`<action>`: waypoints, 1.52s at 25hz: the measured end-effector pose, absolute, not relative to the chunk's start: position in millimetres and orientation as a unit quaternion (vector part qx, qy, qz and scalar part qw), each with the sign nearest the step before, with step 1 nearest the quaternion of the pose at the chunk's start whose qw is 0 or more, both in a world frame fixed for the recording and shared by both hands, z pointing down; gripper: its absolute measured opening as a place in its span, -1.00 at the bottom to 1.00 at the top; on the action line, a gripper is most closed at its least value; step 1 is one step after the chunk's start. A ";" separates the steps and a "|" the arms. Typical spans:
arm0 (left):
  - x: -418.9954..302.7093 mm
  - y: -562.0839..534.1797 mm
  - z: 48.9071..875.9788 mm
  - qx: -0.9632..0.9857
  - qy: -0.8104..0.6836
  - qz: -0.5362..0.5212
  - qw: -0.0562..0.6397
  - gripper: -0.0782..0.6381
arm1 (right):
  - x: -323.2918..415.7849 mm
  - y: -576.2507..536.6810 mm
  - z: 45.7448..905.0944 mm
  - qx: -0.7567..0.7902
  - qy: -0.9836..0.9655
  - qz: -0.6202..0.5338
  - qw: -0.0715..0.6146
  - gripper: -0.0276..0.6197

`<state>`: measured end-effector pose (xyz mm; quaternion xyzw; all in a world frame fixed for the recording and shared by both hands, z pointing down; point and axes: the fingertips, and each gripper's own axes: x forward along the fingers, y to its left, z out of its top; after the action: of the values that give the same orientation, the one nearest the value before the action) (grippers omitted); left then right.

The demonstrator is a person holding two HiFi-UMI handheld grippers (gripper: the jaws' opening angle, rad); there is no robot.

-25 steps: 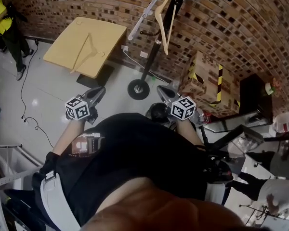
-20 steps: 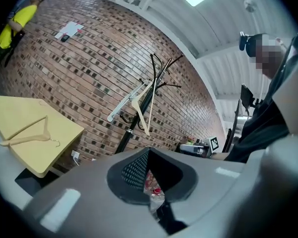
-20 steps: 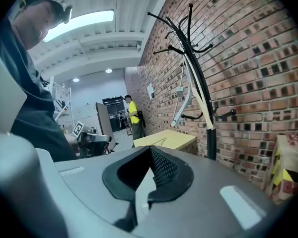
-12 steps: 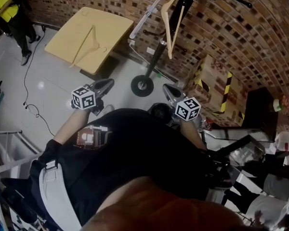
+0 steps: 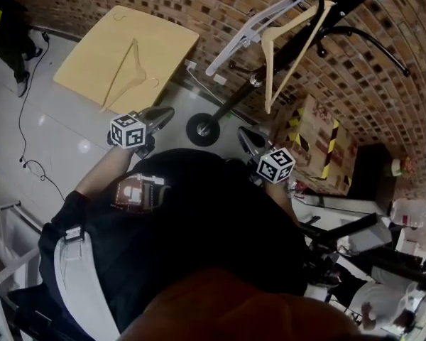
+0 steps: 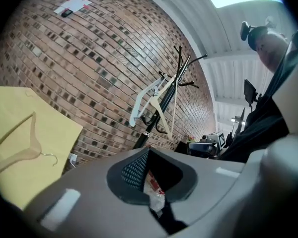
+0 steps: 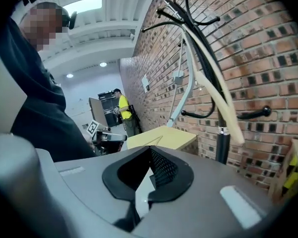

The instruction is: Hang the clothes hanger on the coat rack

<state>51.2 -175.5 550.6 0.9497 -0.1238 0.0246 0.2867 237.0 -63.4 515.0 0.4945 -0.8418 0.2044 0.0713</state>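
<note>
Clothes hanger (image 5: 122, 71) on table (image 5: 160, 45) | coat rack base (image 5: 203, 129): head view only | left fingers (image 6: 135, 171), right fingers (image 7: 161, 170) closed, empty

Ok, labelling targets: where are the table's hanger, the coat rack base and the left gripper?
hanger (image 5: 119, 74), head view, long arm.
coat rack base (image 5: 202, 128), head view, round foot.
left gripper (image 5: 163, 112), head view, between fingertips.
</note>
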 end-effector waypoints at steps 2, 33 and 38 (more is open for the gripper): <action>35.9 -206.6 554.7 0.948 -0.127 0.025 0.290 -0.78 | 216.0 -90.3 509.9 0.481 -0.850 0.200 0.080 -0.87; -231.3 -341.7 839.5 0.719 -0.192 0.144 0.652 0.00 | 63.6 -267.8 557.8 0.380 -0.865 0.281 0.171 -0.87; -224.6 -345.1 841.1 0.696 -0.186 0.100 0.687 -0.01 | 66.6 -265.1 556.6 0.391 -0.858 0.288 0.170 -0.87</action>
<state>-224.6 -345.1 841.1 0.6956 -0.1859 0.0996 0.6867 66.6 -265.1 556.6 0.3905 -0.8576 0.2881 0.1704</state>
